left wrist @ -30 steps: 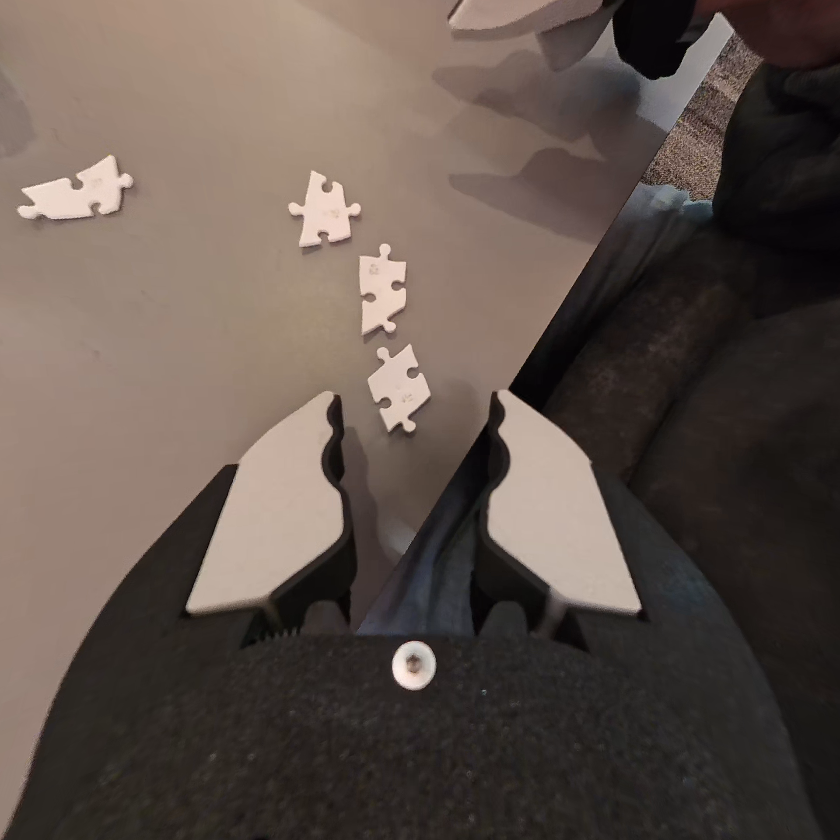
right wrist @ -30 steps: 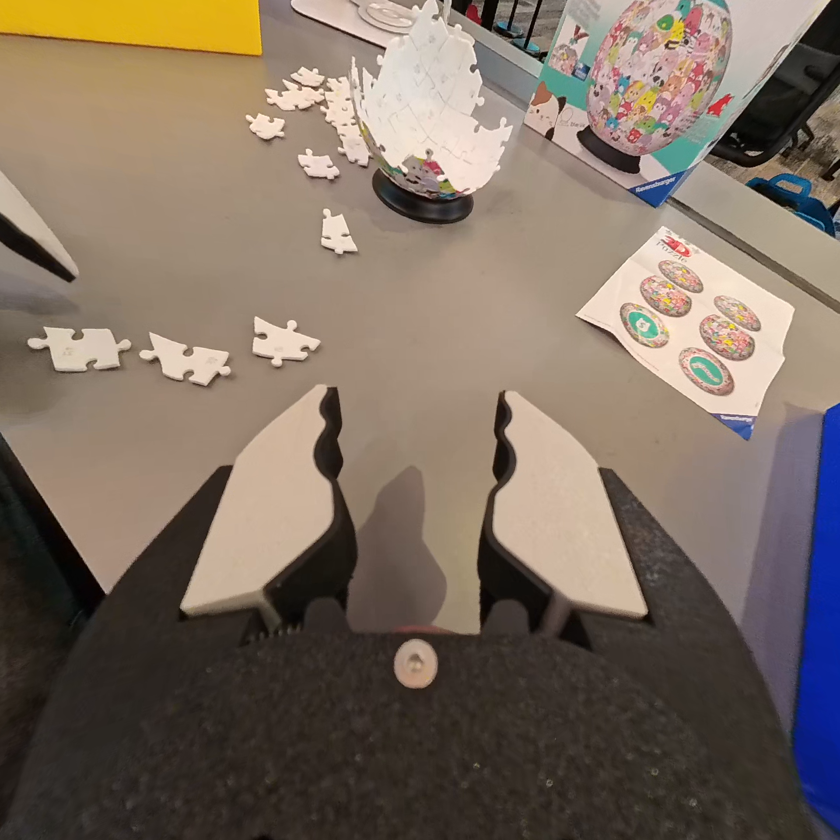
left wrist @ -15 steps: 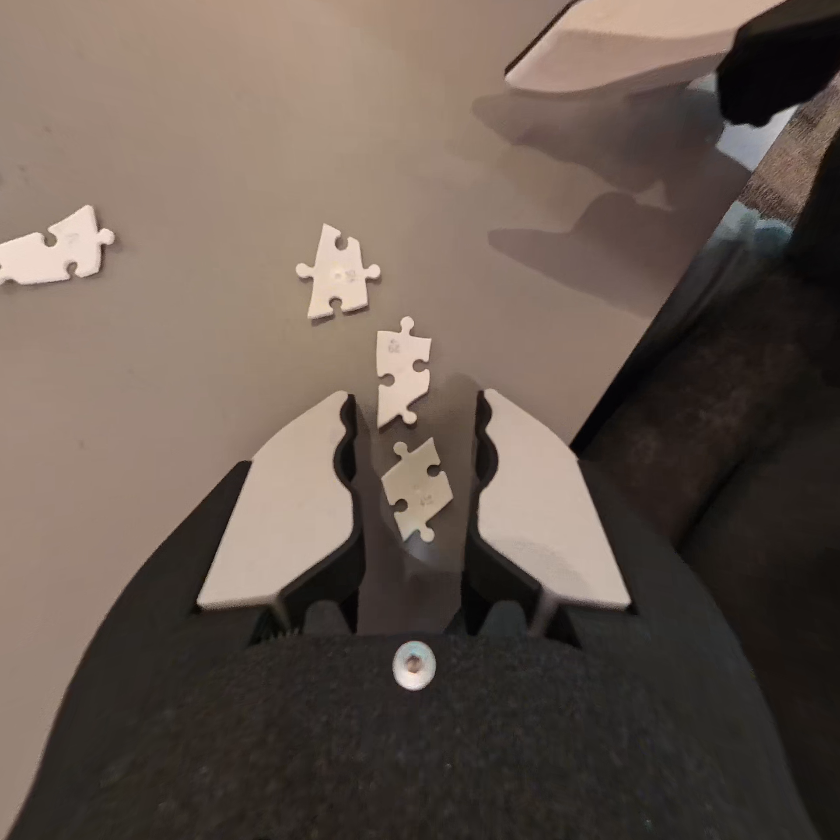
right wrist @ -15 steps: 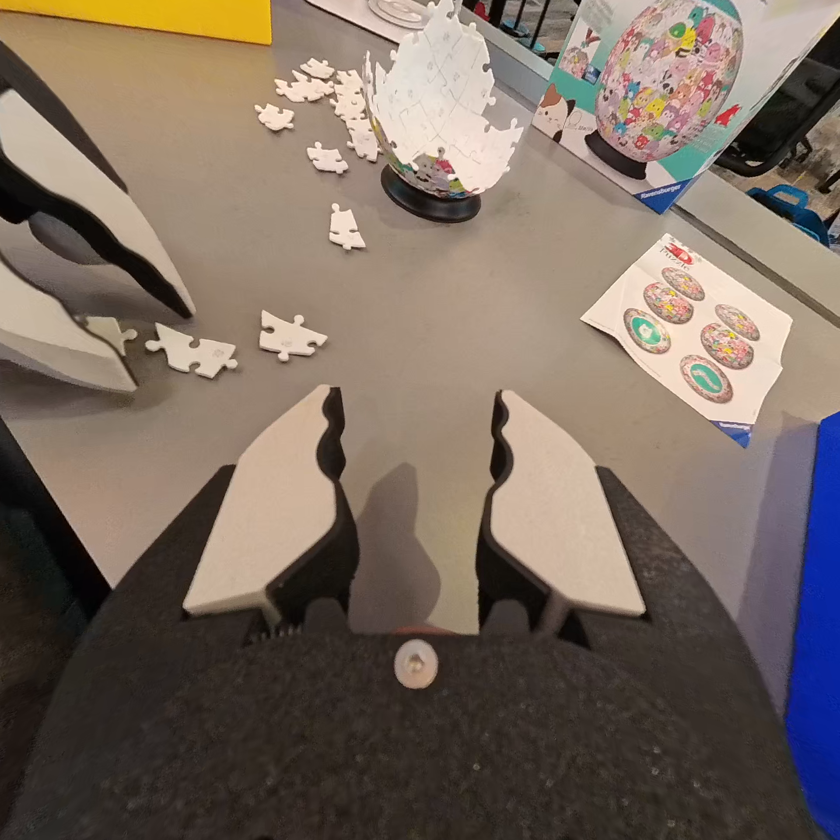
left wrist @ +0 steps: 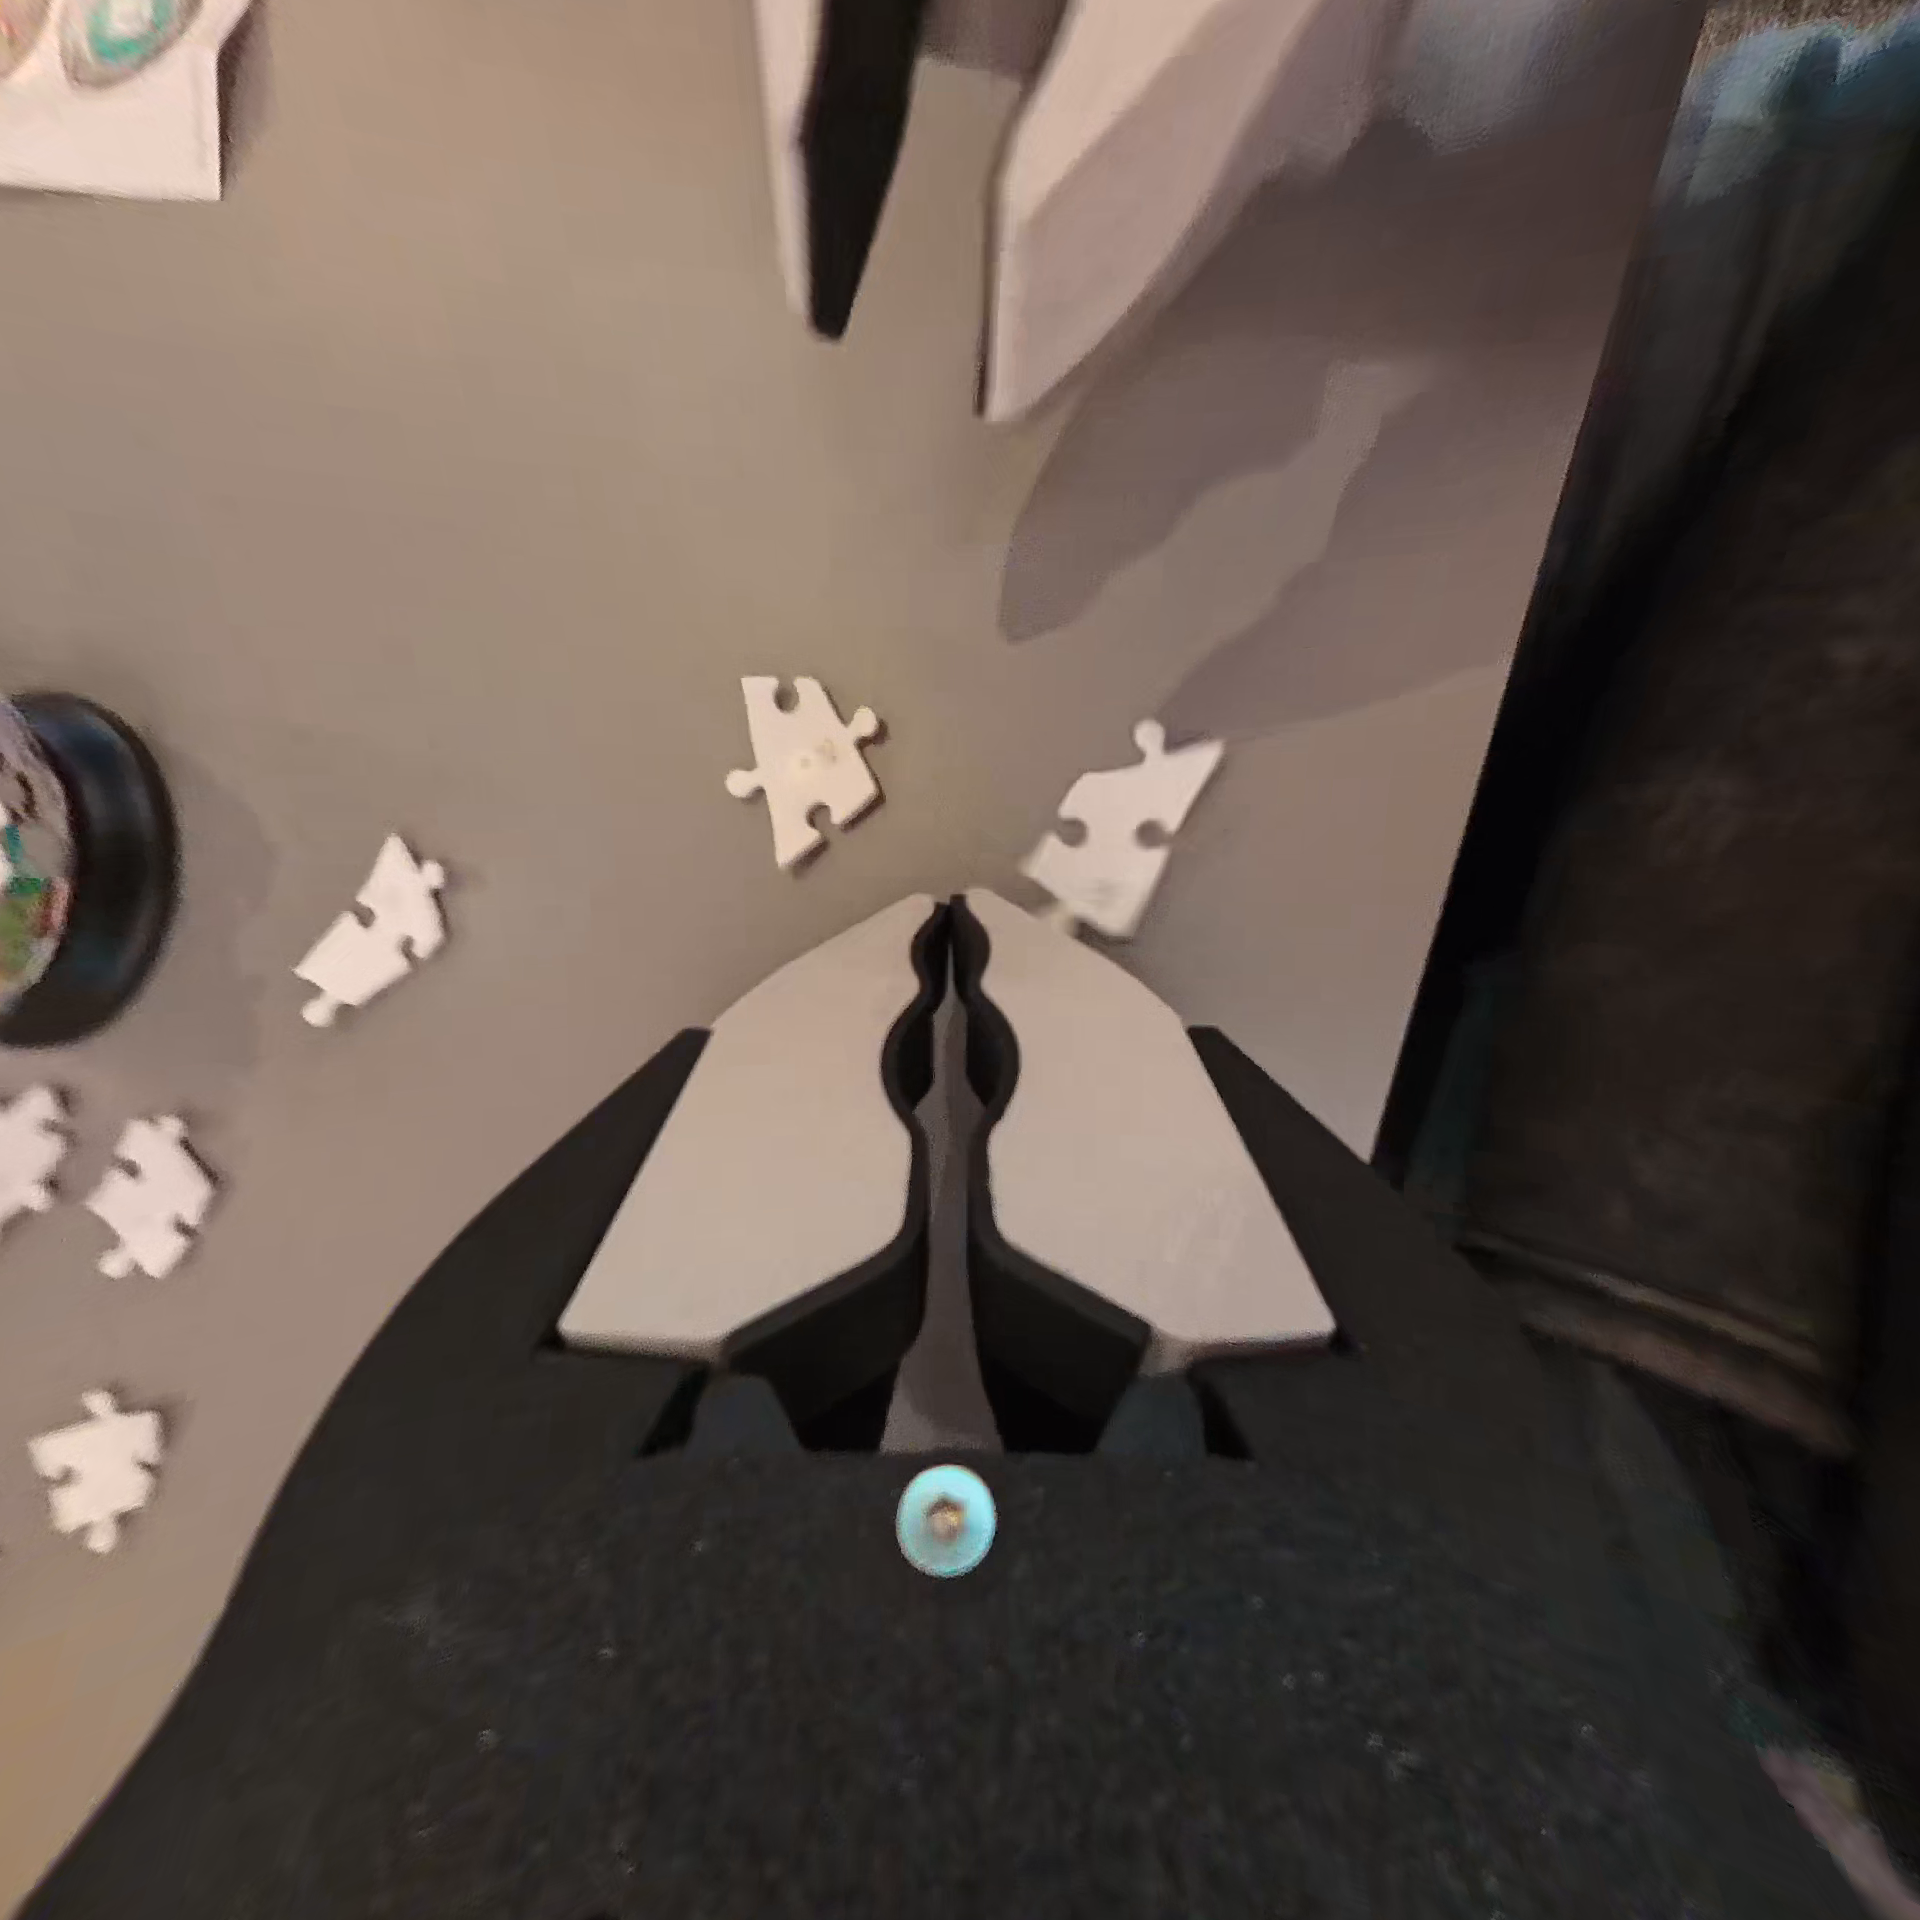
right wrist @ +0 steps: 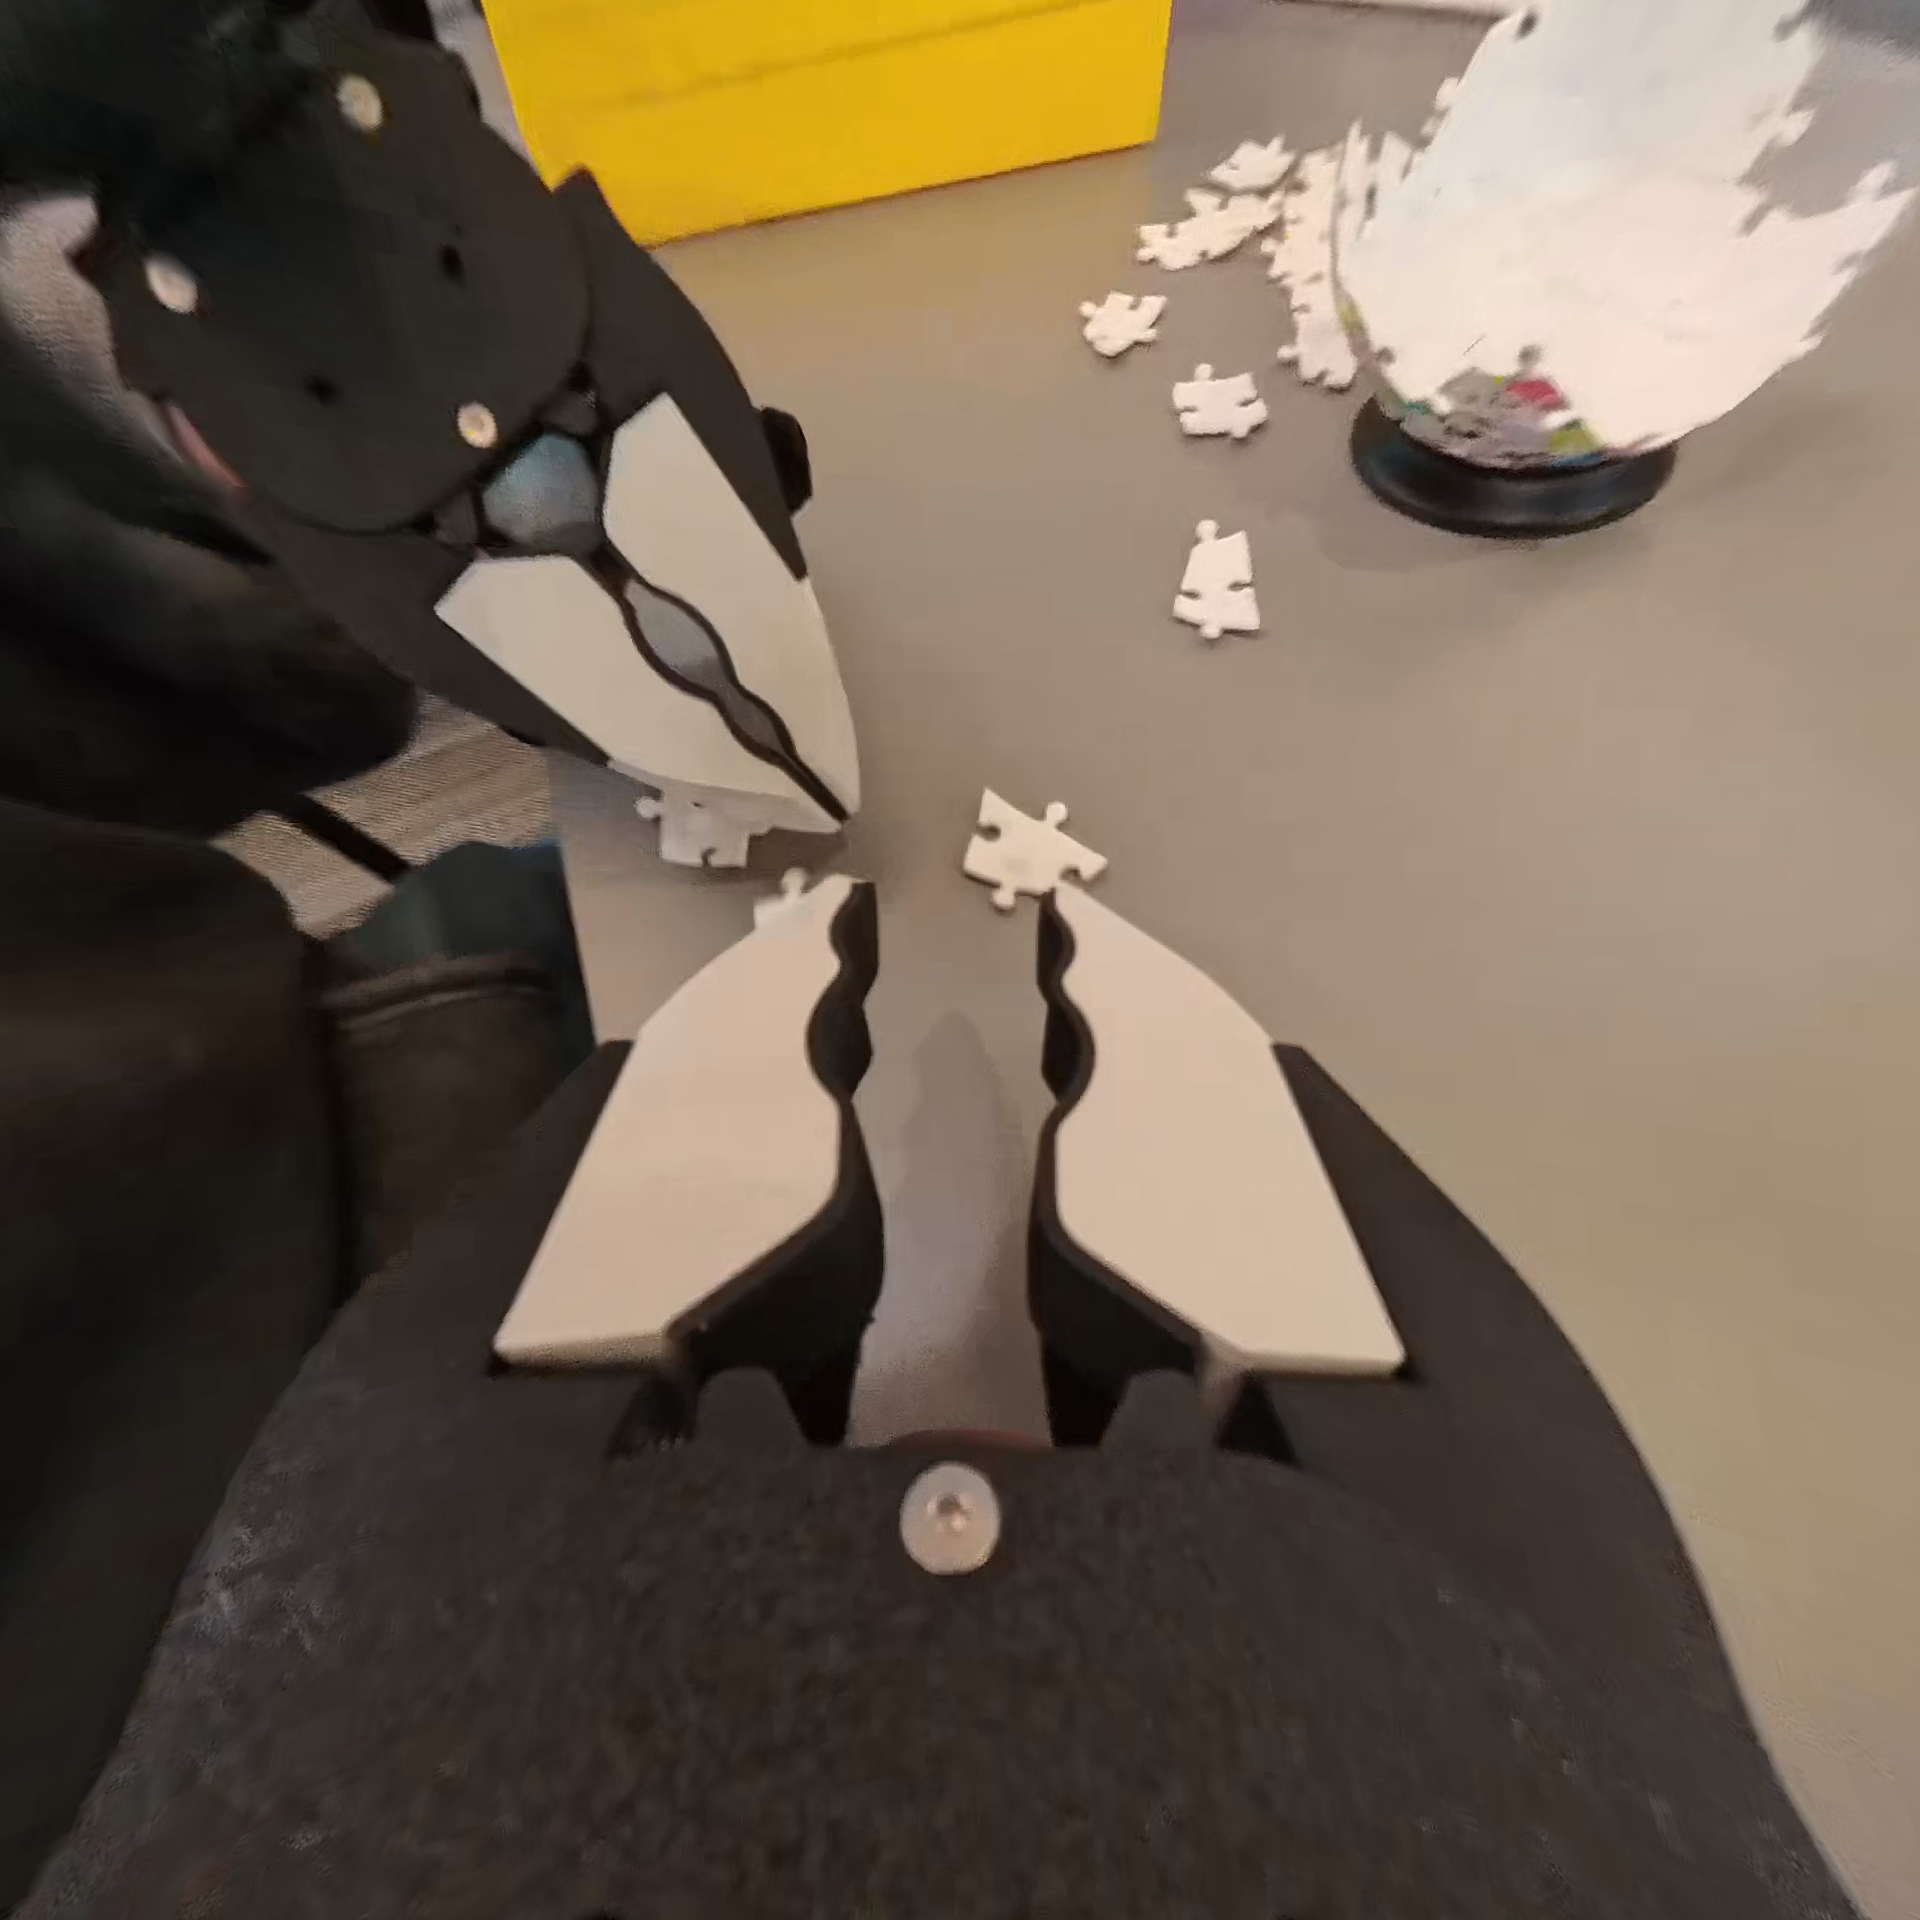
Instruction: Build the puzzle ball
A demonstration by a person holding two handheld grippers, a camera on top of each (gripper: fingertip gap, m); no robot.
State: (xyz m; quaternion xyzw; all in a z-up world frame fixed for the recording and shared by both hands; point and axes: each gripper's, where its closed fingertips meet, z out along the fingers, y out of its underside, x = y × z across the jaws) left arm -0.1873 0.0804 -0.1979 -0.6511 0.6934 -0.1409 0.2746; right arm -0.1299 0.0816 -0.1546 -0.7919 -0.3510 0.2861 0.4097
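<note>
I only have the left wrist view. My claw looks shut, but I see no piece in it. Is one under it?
Observer: Yes. The right wrist view shows a white piece lying on the table, partly under the tips of the left claw. Nothing shows between its fingers.
Operator: I see only the edge of a black stand. What is on it?
Observer: The black stand carries the part-built ball, a white shell with jagged edges.
Operator: Anything beyond my claw on that side?
Observer: A yellow box sits on the table behind it.
</note>
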